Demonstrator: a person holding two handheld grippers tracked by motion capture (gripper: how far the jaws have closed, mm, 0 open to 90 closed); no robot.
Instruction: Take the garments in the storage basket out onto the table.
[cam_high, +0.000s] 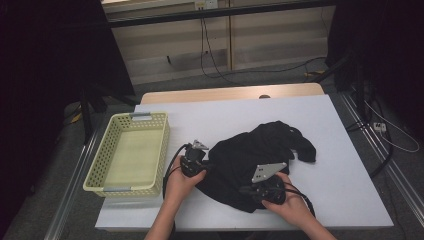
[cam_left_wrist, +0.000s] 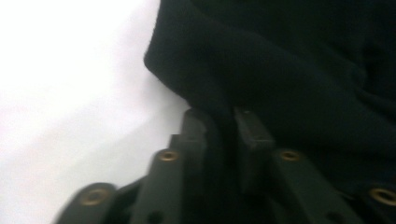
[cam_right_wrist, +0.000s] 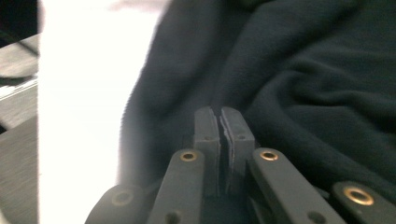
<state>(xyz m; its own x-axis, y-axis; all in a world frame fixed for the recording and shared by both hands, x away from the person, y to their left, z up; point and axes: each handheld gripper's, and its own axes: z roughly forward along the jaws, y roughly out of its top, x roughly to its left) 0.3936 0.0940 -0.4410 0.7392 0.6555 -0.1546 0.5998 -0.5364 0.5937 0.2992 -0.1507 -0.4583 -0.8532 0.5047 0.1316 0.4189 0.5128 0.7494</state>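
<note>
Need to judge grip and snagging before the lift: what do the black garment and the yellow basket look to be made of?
Black garment: soft matte knit, likely fleece or sweatshirt cotton; it slumps in thick rounded folds with a faintly fuzzy surface in the right gripper view. Both grippers pinch its edge. Basket: probably moulded plastic, pale yellow with a slight sheen; stiff straight walls pierced by a regular grid of holes, with grey handle pieces.

Black garment (cam_high: 260, 155), crumpled in a heap (soft, fleecy), on the white table's near-right part
</note>
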